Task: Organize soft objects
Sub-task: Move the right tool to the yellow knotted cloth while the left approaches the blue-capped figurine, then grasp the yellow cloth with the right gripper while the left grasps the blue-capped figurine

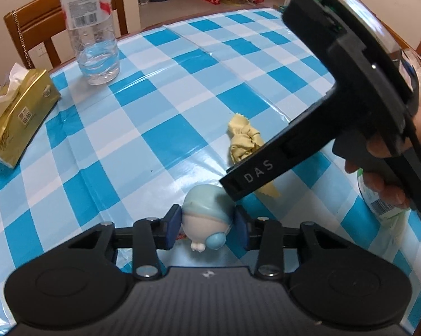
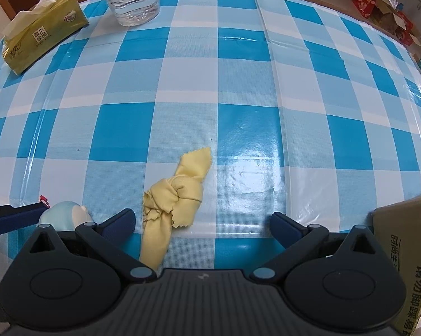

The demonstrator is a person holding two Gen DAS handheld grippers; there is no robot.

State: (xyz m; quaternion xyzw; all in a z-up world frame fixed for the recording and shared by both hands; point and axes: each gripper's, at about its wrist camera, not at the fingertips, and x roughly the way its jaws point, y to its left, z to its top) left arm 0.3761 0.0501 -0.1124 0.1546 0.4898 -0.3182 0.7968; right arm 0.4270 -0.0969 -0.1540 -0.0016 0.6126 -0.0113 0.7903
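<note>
My left gripper (image 1: 207, 224) is shut on a small soft toy (image 1: 206, 218), pale blue and cream, just above the checked tablecloth. The toy also shows at the left edge of the right wrist view (image 2: 65, 214), between the left gripper's fingers (image 2: 20, 214). A knotted yellow cloth (image 2: 174, 198) lies on the table. My right gripper (image 2: 202, 224) is open and empty, its jaws wide apart over the cloth's near end. In the left wrist view the right gripper's body (image 1: 350, 98) covers part of the yellow cloth (image 1: 242, 140).
A water bottle (image 1: 90, 28) and a gold tissue pack (image 1: 17, 114) stand at the far left of the blue checked table (image 2: 238, 70). A cardboard box (image 2: 406, 252) is at my right. A wooden chair (image 1: 34, 28) stands behind the table.
</note>
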